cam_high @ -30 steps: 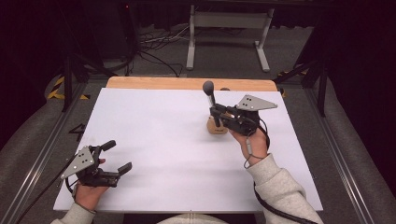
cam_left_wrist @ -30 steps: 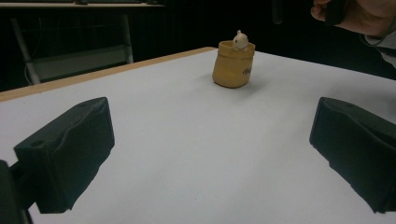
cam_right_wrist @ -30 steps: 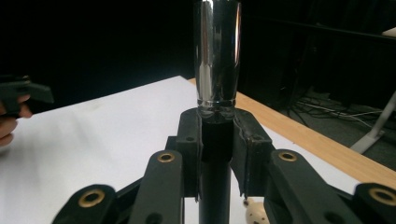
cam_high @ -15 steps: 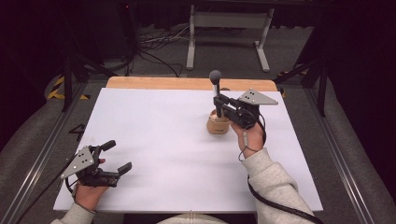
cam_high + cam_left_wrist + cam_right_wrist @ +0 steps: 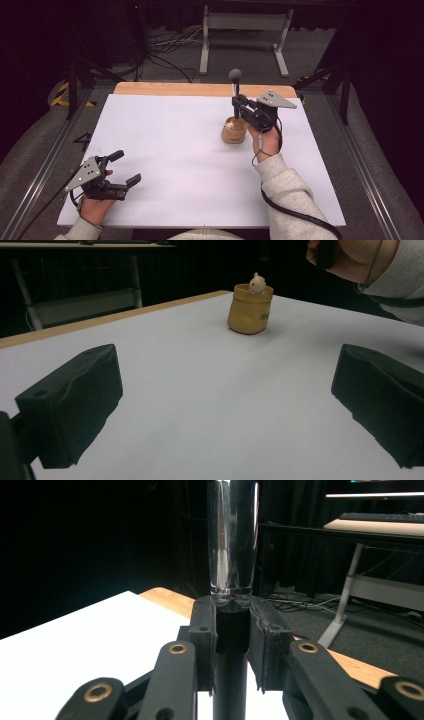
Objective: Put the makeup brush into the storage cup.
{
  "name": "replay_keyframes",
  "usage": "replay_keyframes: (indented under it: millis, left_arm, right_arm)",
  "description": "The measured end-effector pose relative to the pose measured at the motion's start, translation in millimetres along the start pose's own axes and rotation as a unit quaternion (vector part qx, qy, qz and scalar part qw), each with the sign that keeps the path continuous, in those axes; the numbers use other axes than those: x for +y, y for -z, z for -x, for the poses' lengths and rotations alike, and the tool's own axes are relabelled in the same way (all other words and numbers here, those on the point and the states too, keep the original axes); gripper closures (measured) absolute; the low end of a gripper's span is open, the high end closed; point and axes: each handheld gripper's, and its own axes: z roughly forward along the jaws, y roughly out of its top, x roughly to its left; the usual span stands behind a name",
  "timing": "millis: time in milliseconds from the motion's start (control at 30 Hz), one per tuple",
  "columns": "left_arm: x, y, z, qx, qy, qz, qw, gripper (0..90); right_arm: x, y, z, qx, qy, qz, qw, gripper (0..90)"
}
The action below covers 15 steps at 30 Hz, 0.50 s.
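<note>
1. Currently right gripper (image 5: pixel 238 103) up at about 1 o'clock on the counter (image 5: pixel 175 150), fingers clamped on the handle of a dark round-headed tool (image 5: pixel 235 86); handle upright, round head at top.
2. Right gripper view: fingers (image 5: pixel 204 630) pinching the handle from both sides, shiny metal section of the tool (image 5: pixel 233 540) rising straight above the grip.
3. Tool shaft hanging directly over the small tan pouch (image 5: pixel 234 131); whether the lower end is inside or touching the pouch: cannot tell, hidden by the gripper.
4. Pouch standing upright on the white counter sheet at roughly 1 o'clock from centre, just at 9 o'clock of the right hand (image 5: pixel 266 141). Left gripper view: pouch (image 5: pixel 249 310) with a small pale rounded piece (image 5: pixel 257 284) poking above its rim.
5. Left gripper (image 5: pixel 123 167) low at about 7 o'clock on the counter, held by the left hand (image 5: pixel 94 205), well apart from the pouch.
6. Left fingers (image 5: pixel 75 400) spread wide apart, nothing between them, bare counter in the gap.
7. Wooden counter edge (image 5: pixel 200 89) showing along 12 o'clock past the white sheet.
</note>
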Motion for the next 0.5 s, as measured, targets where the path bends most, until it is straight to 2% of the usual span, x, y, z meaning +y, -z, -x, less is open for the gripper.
replay_keyframes:
  millis: [367,500]
  left_arm:
    - [-0.2,0.0,0.1,-0.001,0.004,-0.001,1.0,0.5]
    - [-0.2,0.3,0.0,-0.001,0.003,-0.001,1.0,0.5]
  right_arm:
    - [-2.9,-8.0,10.0,-0.037,-0.009,0.004,0.9993,74.7]
    - [-5.5,-9.8,11.5,-0.042,-0.009,0.002,0.9991,74.7]
